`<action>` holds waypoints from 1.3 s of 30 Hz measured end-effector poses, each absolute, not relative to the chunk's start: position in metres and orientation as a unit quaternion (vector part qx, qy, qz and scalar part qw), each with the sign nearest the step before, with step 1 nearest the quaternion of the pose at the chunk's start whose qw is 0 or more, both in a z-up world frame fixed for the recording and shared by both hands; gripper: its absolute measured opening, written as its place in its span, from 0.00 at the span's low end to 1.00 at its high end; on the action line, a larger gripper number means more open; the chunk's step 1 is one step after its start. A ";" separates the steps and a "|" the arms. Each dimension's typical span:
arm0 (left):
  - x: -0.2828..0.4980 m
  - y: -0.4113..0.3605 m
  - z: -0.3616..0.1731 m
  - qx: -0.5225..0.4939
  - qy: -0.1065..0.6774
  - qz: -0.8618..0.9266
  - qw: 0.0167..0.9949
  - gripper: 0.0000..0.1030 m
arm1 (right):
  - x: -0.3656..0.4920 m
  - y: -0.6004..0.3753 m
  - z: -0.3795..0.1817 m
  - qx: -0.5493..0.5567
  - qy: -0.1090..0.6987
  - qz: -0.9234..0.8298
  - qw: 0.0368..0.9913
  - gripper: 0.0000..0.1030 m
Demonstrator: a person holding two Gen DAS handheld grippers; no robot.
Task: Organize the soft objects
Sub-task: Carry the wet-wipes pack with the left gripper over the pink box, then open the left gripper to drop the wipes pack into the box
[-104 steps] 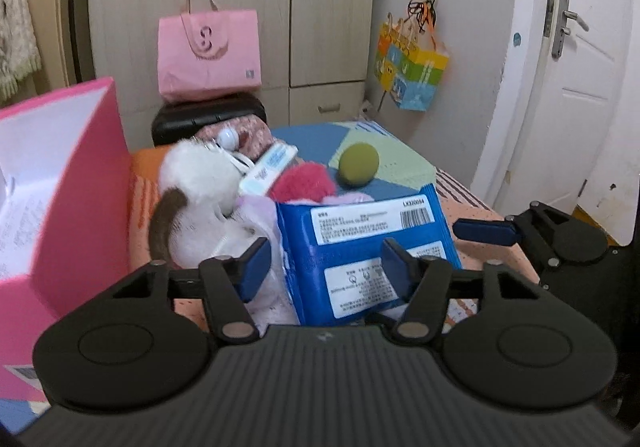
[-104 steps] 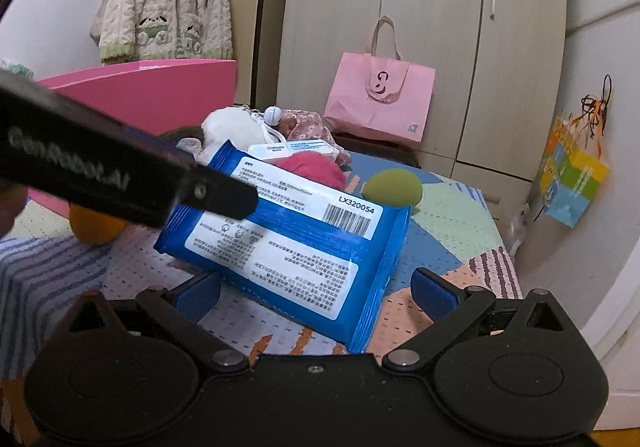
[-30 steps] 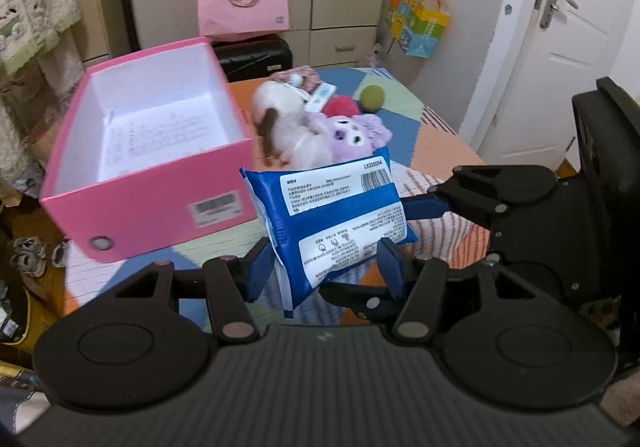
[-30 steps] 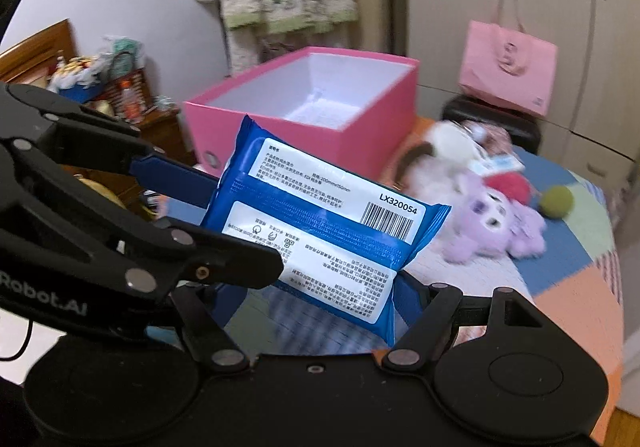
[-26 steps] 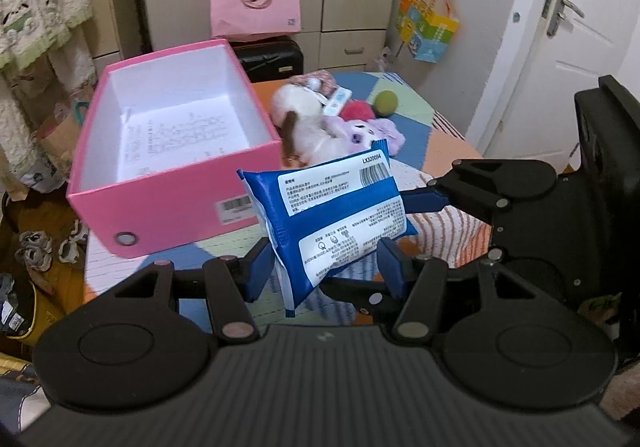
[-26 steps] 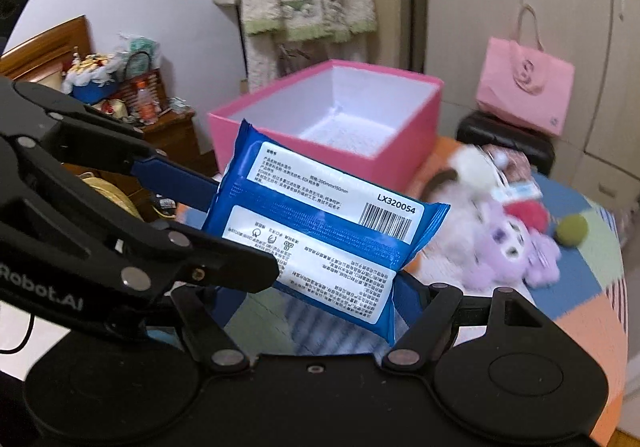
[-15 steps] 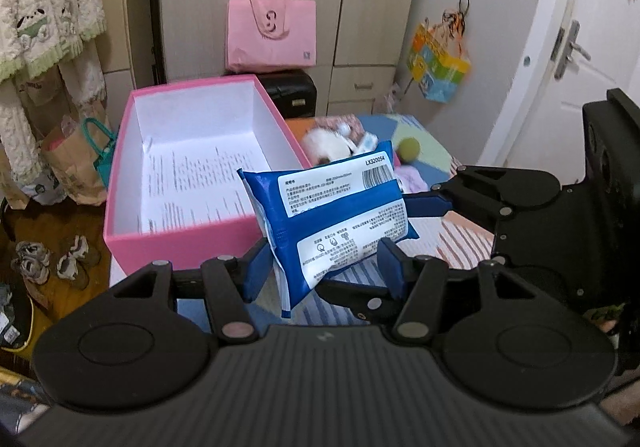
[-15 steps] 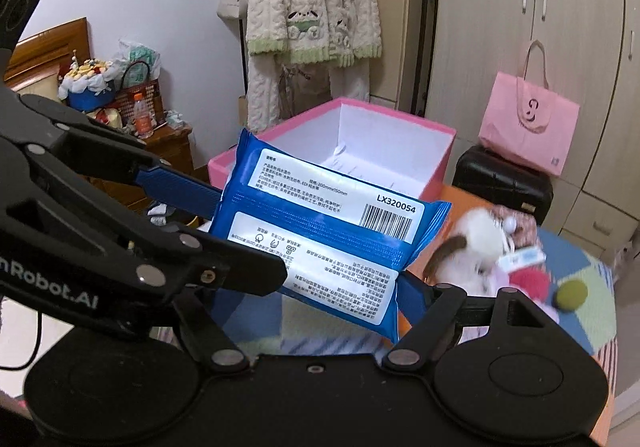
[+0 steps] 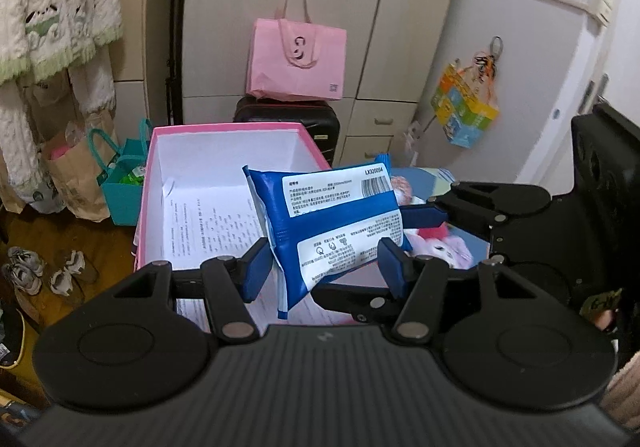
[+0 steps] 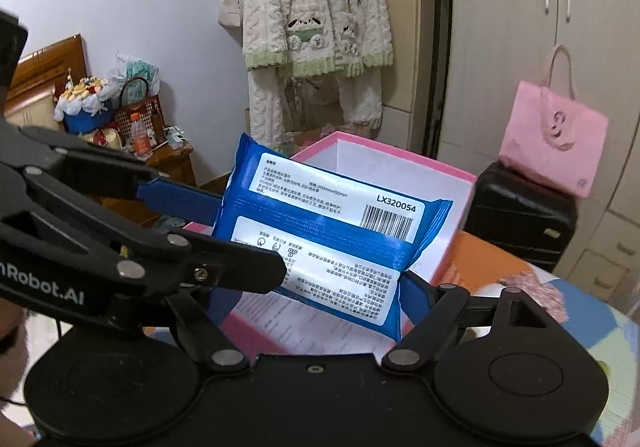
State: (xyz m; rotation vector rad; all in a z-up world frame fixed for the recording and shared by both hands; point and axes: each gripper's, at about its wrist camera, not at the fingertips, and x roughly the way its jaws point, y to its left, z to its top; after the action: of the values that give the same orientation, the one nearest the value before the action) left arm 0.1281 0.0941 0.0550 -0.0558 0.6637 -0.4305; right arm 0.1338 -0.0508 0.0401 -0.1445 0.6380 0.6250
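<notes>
While both claws tilt downward over the near rim of the box, the left gripper (image 9: 322, 261) pinches the blue plastic wipes packet with white labels (image 9: 334, 221) between its blue pads. The right gripper (image 10: 308, 297) reaches in from the right with the packet between its fingers; its jaws are opening. The packet hangs tilted above the open pink cardboard box (image 9: 224, 129), which holds only a printed paper sheet (image 9: 212, 223) on its floor. Right of the box, a purple plush toy (image 9: 438, 247) lies on the patterned table.
</notes>
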 end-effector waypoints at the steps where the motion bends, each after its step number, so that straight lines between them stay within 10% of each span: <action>1: 0.135 0.095 0.052 -0.027 0.324 -0.208 0.922 0.54 | 0.143 -0.050 0.036 -0.065 0.313 0.305 0.897 0.83; 39: 0.197 0.112 0.021 -0.013 0.374 -0.180 0.910 0.66 | 0.206 -0.025 0.012 -0.157 0.375 0.283 0.869 0.81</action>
State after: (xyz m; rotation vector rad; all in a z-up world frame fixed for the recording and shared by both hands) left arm 0.1967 0.1124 0.0210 -0.0264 0.7720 -0.3715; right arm 0.2061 -0.0246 0.0120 -0.3277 0.7855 0.5924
